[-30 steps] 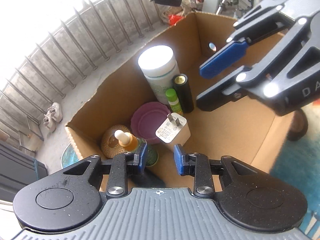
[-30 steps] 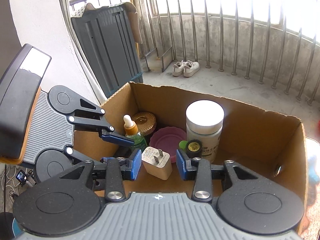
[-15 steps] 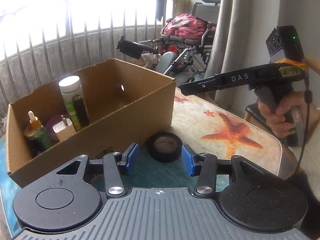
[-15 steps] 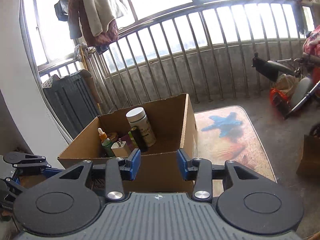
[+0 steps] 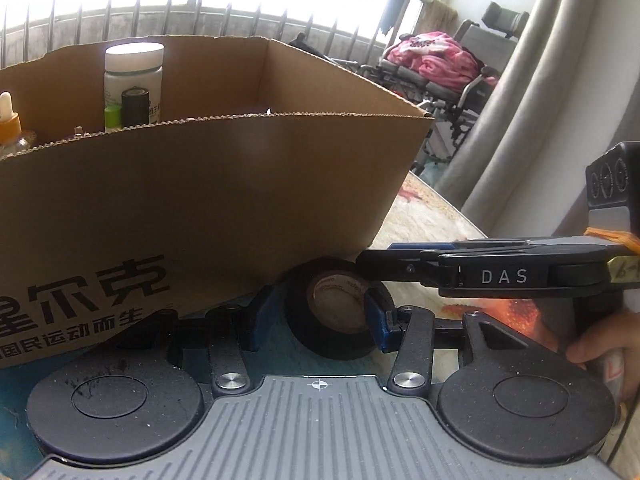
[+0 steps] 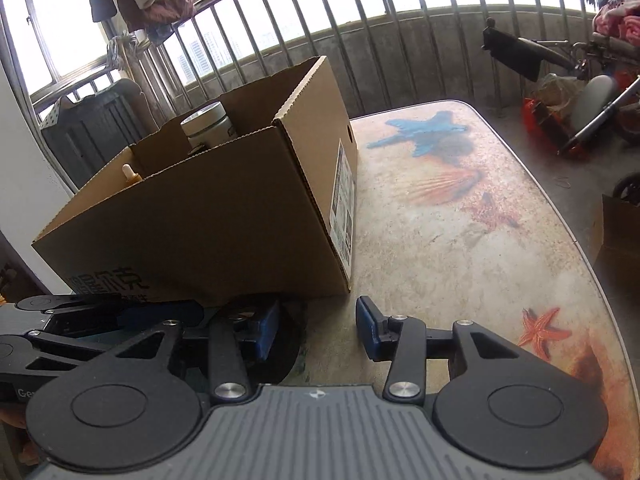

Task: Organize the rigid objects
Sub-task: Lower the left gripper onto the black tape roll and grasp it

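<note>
A black tape roll (image 5: 336,320) lies flat on the table against the front of the cardboard box (image 5: 200,200). My left gripper (image 5: 318,318) stands open astride the roll, one pad on each side; I see no squeeze on it. My right gripper (image 6: 318,328) is low at the box's near corner (image 6: 240,240). Its jaws are opening over bare table, and the roll (image 6: 290,354) shows dark beside its left finger. In the left wrist view the right gripper (image 5: 384,260) comes in edge-on from the right, just behind the roll. In the box stand a white jar (image 5: 134,68) and a dropper bottle (image 5: 8,120).
The table (image 6: 460,220) has a starfish and shell print and a rounded edge on the right. A hand (image 5: 600,352) holds the right gripper's handle. Beyond the table are a railing (image 6: 400,40), a wheelchair (image 5: 440,76) and a curtain (image 5: 540,120).
Both grippers left the space over the box and sank to the table in front of it. The left jaws widened and now straddle the tape roll. The right gripper closed in beside it.
</note>
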The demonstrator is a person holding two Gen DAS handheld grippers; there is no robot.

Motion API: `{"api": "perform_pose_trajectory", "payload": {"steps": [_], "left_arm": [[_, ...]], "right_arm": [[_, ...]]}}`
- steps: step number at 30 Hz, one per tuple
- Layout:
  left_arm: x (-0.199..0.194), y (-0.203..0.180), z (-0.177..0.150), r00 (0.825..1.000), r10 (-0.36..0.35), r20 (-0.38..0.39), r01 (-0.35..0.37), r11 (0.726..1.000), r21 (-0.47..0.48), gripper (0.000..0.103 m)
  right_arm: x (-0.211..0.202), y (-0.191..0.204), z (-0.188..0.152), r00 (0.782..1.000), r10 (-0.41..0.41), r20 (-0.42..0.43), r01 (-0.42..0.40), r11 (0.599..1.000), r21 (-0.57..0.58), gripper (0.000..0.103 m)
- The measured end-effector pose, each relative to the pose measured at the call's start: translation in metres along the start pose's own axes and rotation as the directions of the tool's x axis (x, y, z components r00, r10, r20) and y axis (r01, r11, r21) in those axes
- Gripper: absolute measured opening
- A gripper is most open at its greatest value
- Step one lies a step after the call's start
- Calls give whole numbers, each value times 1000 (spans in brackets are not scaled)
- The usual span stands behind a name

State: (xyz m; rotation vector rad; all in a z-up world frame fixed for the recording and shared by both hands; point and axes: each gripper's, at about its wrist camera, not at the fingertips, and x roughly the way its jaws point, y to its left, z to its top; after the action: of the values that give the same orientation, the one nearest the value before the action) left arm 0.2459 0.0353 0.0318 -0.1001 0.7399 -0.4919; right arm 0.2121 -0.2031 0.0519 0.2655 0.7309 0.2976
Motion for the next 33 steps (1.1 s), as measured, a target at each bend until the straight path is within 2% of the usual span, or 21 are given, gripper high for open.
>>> {"api": "perform_pose_trajectory", "payload": {"steps": [4,8,12,14,23,29,33], "left_arm": [[4,-3,-2,1000,26,17,-27,999,24,46],[4,-13,-6,997,62,39,-66,992,106,32],[1,-17,-11,994,103,45,-108,984,139,19],[-1,-19,-14,992,115,52,-122,980,158,19],[-8,-24,-16,987,160,28,-162,968,189,18],[-8,-46,-19,969,246,33,-241,903,355,17],[-11,-48,-20,965,261,27,-251,890,380,17]], "right_arm": [[0,2,-1,1000,28,-3,-28,999,17,46],[-1,-4,-1,998,59,6,-59,995,76,46],[3,-6,1,995,100,-1,-99,986,133,46],[5,-6,0,991,134,-10,-131,979,158,46],[4,0,-2,990,143,-16,-139,980,144,45],[0,0,-4,990,140,-22,-135,979,152,46],[-1,4,-7,988,151,-28,-146,980,132,46]]}}
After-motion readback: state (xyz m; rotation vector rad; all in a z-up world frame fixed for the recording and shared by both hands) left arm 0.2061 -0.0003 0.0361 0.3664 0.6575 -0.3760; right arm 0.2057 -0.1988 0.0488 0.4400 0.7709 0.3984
